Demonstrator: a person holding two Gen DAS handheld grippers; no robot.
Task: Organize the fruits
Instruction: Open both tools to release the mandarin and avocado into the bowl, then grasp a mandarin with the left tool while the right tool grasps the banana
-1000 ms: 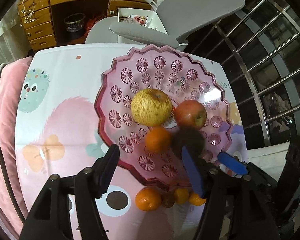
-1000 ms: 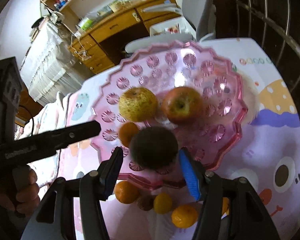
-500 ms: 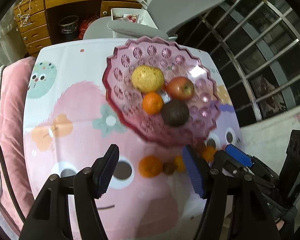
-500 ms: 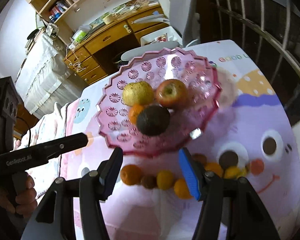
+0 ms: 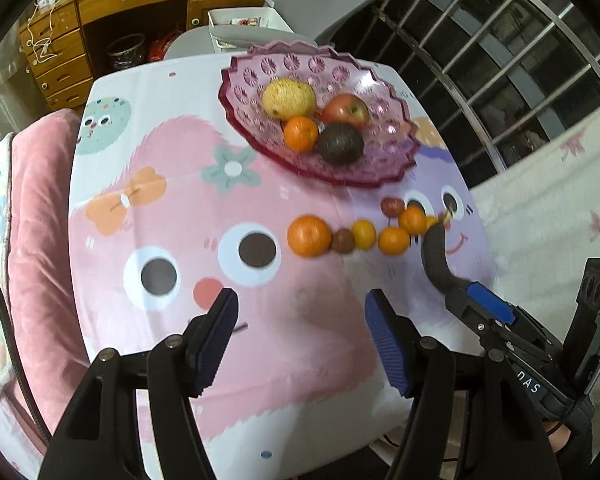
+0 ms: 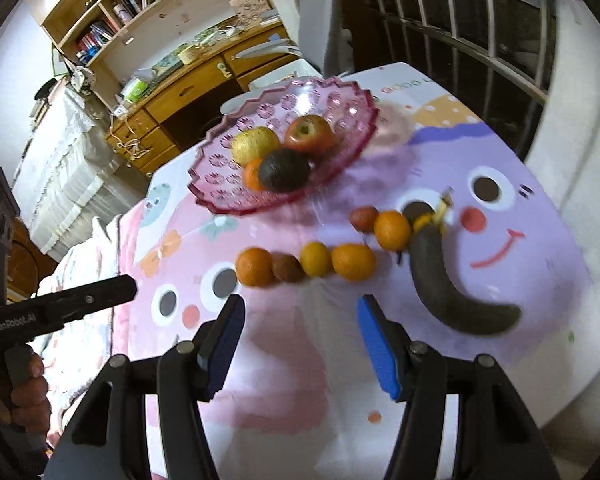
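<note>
A pink glass fruit plate (image 5: 260, 68) (image 6: 340, 104) at the table's far side holds a yellow pear (image 5: 289, 99), a red apple (image 5: 346, 110), an orange (image 5: 301, 133) and a dark avocado (image 5: 340, 143) (image 6: 284, 170). In front of it, on the cloth, lies a row of small oranges (image 5: 309, 236) (image 6: 255, 266) and brown fruits (image 6: 287, 267), with a blackened banana (image 6: 452, 300) (image 5: 436, 256) at the right. My left gripper (image 5: 300, 330) and right gripper (image 6: 300, 336) are both open and empty, above the table's near part.
The table wears a pink and lilac cartoon cloth (image 5: 180, 184). A grey chair (image 5: 260, 36) and a wooden desk (image 5: 120, 4) stand behind it. Metal window bars (image 5: 500, 40) are at the right. A pink cushion (image 5: 40, 200) borders the left.
The avocado, between my right gripper's fingers a second ago, now lies on the plate. Both grippers have drawn back toward the near edge, and the fruit row and banana have come into view.
</note>
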